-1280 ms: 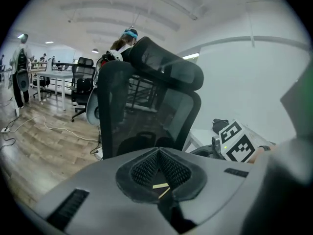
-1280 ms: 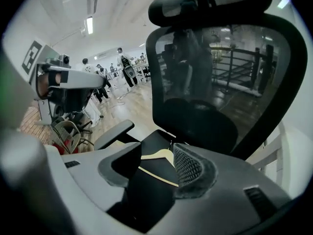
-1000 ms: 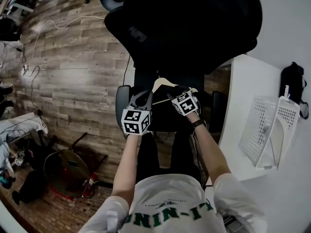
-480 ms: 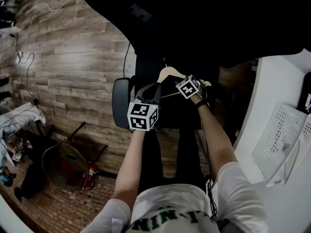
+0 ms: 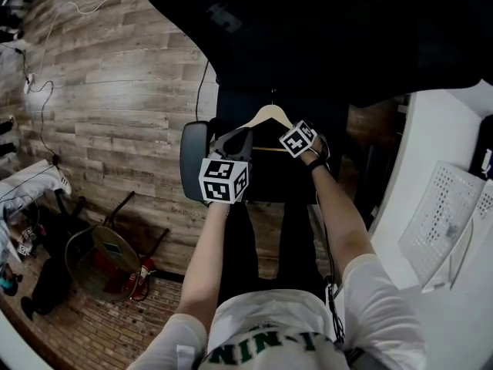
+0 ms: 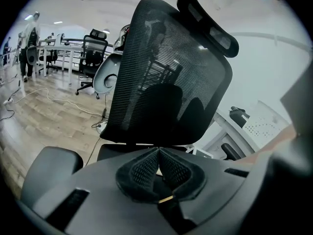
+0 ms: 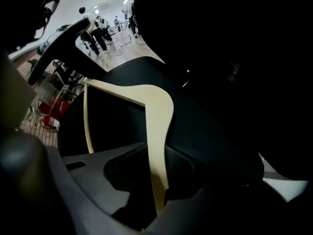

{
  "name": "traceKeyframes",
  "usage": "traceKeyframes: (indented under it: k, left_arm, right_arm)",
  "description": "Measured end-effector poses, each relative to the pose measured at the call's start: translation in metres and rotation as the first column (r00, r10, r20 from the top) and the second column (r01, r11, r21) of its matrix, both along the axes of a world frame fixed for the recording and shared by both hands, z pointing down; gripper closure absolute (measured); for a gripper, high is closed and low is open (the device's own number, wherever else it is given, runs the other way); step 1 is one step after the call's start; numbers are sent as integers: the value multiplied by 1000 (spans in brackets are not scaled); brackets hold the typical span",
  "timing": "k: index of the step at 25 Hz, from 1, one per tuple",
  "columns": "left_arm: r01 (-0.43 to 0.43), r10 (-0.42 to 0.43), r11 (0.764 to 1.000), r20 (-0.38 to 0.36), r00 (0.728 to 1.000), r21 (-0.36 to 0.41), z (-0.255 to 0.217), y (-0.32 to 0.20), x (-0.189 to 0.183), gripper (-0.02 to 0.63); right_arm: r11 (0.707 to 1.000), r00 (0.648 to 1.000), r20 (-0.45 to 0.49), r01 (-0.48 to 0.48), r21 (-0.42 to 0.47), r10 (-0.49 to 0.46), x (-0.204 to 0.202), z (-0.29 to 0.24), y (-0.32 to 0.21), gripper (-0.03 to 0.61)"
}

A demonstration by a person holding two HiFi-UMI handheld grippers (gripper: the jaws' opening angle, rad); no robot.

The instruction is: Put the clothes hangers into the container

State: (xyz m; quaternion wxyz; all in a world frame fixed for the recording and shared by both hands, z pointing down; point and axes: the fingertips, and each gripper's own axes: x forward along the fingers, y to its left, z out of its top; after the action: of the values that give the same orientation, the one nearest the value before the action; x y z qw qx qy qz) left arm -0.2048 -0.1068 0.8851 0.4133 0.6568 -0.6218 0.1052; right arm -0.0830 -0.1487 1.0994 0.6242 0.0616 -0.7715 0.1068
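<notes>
Wooden hanger (image 7: 156, 111) lay on the chair seat (image 5: 269, 179), so the right gripper (image 7: 157, 163) had just clamped its arm for lifting; the left gripper (image 6: 159, 155) was closed on nothing.

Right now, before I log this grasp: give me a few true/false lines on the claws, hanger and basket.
1. The right claw has the wooden hanger between its jaws. True: the jaws have just been closing and the pads press on the hanger's arm.
2. The left claw is wide open. False: its jaws are together, with nothing held.
3. The hanger is in the white basket. False: it is over the black chair seat; the basket sits on the white table to the right.
4. The floor is wood plank. True.
</notes>
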Motion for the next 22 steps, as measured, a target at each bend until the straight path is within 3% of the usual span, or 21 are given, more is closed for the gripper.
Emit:
traceKeyframes:
  k: [15,22]
  left_arm:
    - [0,-1,999,24,1000,38,-83,21,20,600]
    - [-35,32,995,36,999,90,-148,25,34,600]
  right_arm:
    - [978,973,101,-208,-8,208,40,-132,24,462]
    - [963,959,145,-257,79,244,59,-225,24,460]
